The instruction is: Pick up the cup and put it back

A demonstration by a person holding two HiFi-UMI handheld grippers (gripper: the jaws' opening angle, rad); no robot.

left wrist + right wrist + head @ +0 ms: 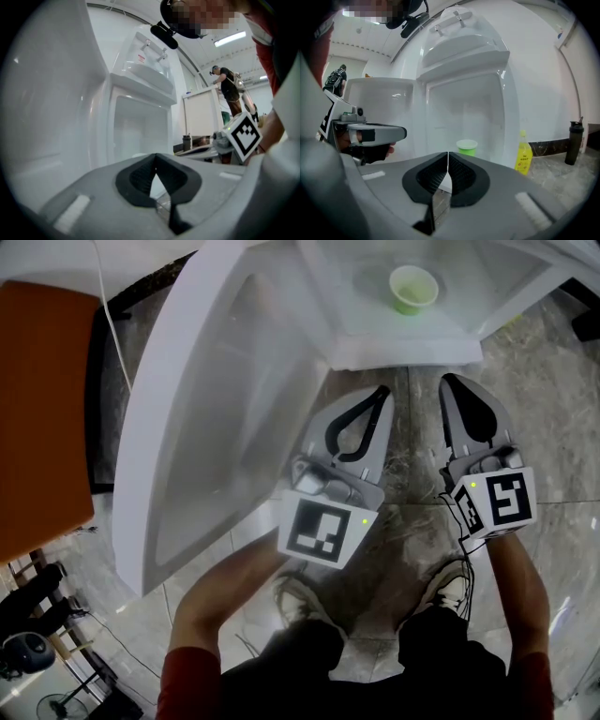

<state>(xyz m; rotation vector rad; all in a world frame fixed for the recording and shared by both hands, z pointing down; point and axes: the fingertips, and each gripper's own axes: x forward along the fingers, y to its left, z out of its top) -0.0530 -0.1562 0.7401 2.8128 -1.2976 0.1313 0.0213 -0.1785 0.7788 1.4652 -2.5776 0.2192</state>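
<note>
A light green cup (413, 287) stands upright on the white floor of the open compartment of a white cabinet (403, 351); in the right gripper view the cup (467, 146) shows just beyond the jaw tips. My right gripper (450, 381) hangs in front of the compartment, short of the cup, shut with nothing between its pads (448, 157). To its left, my left gripper (380, 393) is level with it, also shut and empty (156, 157), pointing at the cabinet's front.
The cabinet's white door (206, 409) swings open to the left, close beside the left gripper. A yellow bottle (523, 153) and a dark flask (574, 137) stand on the floor right of the cabinet. An orange surface (37, 409) lies far left. A person (229, 89) works in the background.
</note>
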